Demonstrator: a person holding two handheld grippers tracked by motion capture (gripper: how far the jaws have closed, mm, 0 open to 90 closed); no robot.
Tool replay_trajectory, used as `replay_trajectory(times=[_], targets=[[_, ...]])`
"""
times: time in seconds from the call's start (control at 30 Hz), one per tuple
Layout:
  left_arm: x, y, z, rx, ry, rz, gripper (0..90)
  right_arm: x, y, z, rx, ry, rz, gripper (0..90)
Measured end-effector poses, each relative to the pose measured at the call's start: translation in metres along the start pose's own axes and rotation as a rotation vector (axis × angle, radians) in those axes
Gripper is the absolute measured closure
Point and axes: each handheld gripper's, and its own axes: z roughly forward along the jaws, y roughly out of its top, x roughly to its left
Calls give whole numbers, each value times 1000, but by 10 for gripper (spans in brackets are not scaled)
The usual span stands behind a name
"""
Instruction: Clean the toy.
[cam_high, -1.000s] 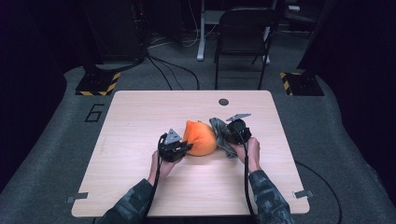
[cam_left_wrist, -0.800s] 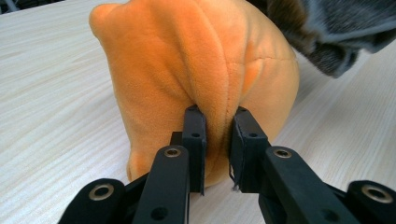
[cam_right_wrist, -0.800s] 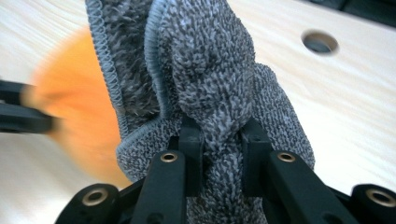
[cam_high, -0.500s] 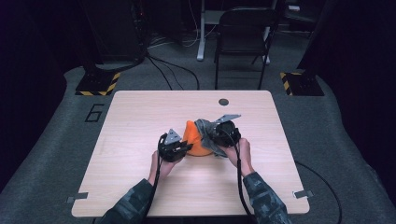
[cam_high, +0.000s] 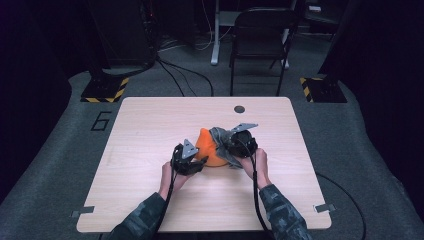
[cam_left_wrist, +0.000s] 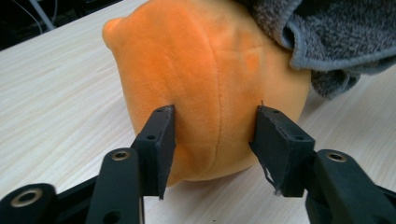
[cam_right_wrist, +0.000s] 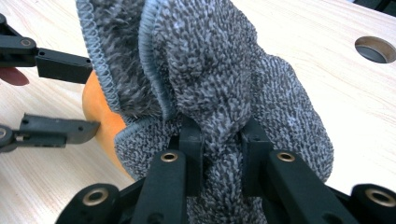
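Note:
An orange plush toy (cam_high: 206, 150) lies in the middle of the wooden table (cam_high: 150, 125). A grey fluffy cloth (cam_high: 220, 137) drapes over its right side. My right gripper (cam_high: 229, 146) is shut on a bunched fold of that cloth (cam_right_wrist: 224, 70), held against the toy (cam_right_wrist: 100, 112). My left gripper (cam_high: 194, 160) stands at the toy's left end. Its jaws have just been opening, and the toy's rounded end (cam_left_wrist: 205, 70) bulges between the parted pads (cam_left_wrist: 161, 135) without being squeezed. The cloth (cam_left_wrist: 327, 37) hangs over the toy's far top.
A round cable hole (cam_high: 239, 109) sits near the table's far edge. A dark chair (cam_high: 260, 30) stands beyond the table. Hazard-striped floor plates (cam_high: 105, 90) lie at the far left and right. Bare wood surrounds the toy on all sides.
The right gripper has carried the cloth leftward onto the toy. The left gripper's jaws have parted and let go of the toy while that hand stayed put.

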Motion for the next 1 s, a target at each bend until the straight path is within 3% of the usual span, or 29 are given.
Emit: replay_trajectory(times=[0.13,0.27,0.3,0.37,0.4,0.53,0.57,0.7,0.87,1.0], targets=[[-3,-1,2,19,24,47,433,-2,0,0,-7,4,8,755],[-6,-3,7,28,36,59,439,-2,0,1,-10,6,10,754],[-7,-4,8,30,37,62,455,-2,0,1,-11,9,11,754],[-8,-5,10,33,37,54,636,-1,1,1,-11,9,15,754],[-8,-5,10,34,37,52,636,-1,1,1,-14,11,15,754],[-5,-3,7,12,8,12,802,-1,3,-5,-25,9,25,753],[-2,-1,4,-9,-19,-36,812,-1,3,-7,-26,11,27,754],[0,3,-1,-30,-46,-74,821,4,9,-17,-61,3,5,756],[-1,7,-7,-60,-64,-111,823,19,17,-27,-95,51,-6,756],[-2,8,-10,-74,-90,-137,823,28,17,-22,-92,72,-8,755]])
